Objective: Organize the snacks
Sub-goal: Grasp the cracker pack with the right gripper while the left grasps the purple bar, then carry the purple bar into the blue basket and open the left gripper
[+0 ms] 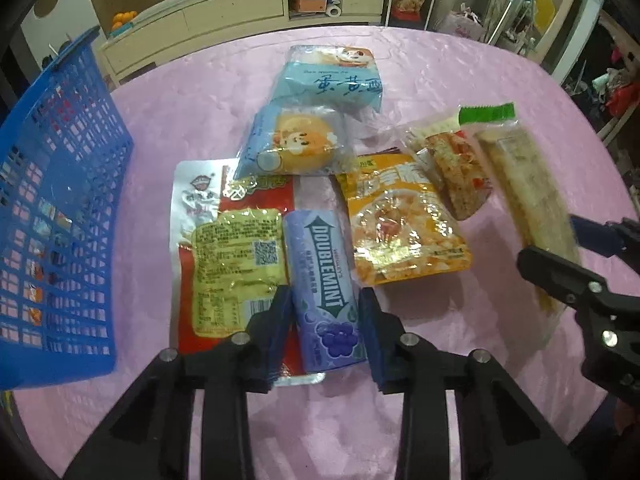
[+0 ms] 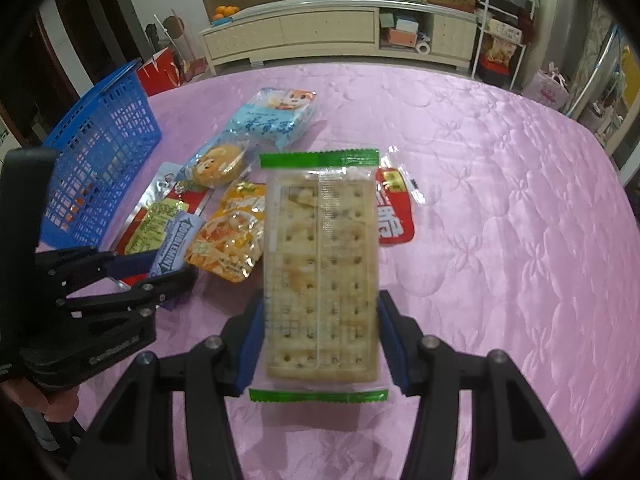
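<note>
My left gripper (image 1: pixel 325 320) has its jaws on both sides of a purple Doublemint gum pack (image 1: pixel 326 292) that lies on a red-and-silver pouch (image 1: pixel 200 208); both pads touch the pack. My right gripper (image 2: pixel 320 336) is shut on a clear cracker pack with green ends (image 2: pixel 320 272), held above the table; it also shows in the left wrist view (image 1: pixel 524 200). A blue mesh basket (image 1: pixel 56 216) stands at the left, also in the right wrist view (image 2: pixel 104 168).
On the pink tablecloth (image 2: pixel 500 220) lie two light-blue cake packs (image 1: pixel 332 80) (image 1: pixel 296 144), a yellow snack bag (image 1: pixel 400 220), a clear pack of spicy strips (image 1: pixel 452 172) and a red pouch (image 2: pixel 394 216). A cabinet (image 2: pixel 328 32) stands beyond the table.
</note>
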Action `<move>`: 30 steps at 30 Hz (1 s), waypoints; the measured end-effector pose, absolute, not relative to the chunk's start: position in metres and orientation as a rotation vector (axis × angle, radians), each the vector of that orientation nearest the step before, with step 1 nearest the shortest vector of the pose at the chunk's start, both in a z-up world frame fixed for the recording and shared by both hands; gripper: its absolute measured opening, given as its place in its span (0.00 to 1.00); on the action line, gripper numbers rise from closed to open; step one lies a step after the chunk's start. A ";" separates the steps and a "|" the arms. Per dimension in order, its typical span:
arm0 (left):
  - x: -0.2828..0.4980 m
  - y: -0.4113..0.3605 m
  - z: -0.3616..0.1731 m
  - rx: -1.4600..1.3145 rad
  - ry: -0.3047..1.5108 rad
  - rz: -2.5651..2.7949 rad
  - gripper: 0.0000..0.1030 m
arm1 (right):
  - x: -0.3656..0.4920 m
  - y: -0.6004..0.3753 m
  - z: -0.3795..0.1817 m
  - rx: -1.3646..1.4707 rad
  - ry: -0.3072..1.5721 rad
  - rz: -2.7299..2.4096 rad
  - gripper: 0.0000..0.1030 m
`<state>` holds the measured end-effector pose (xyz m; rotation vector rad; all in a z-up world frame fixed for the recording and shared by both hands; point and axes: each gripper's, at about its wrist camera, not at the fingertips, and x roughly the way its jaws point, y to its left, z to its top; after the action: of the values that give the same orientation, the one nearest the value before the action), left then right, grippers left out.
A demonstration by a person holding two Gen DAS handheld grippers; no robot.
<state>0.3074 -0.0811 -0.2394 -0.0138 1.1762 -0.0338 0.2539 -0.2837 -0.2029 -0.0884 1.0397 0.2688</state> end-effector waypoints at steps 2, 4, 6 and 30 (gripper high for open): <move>0.303 -0.078 -0.238 -0.057 1.171 -0.065 0.30 | 0.251 -0.284 -0.201 -0.088 1.040 0.272 0.56; 0.295 -0.077 -0.234 -0.062 1.154 -0.078 0.30 | 0.247 -0.283 -0.199 -0.086 1.042 0.274 0.56; 0.290 -0.077 -0.229 -0.063 1.149 -0.087 0.30 | 0.244 -0.282 -0.195 -0.082 1.041 0.275 0.56; 0.207 -0.038 -0.100 -0.047 0.881 -0.109 0.25 | 0.197 -0.207 -0.103 -0.137 0.895 0.362 0.56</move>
<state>0.2073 -0.0380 -0.1003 -0.0472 0.8815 -0.1089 0.1970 -0.2072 -0.1033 -0.1372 0.8949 0.3625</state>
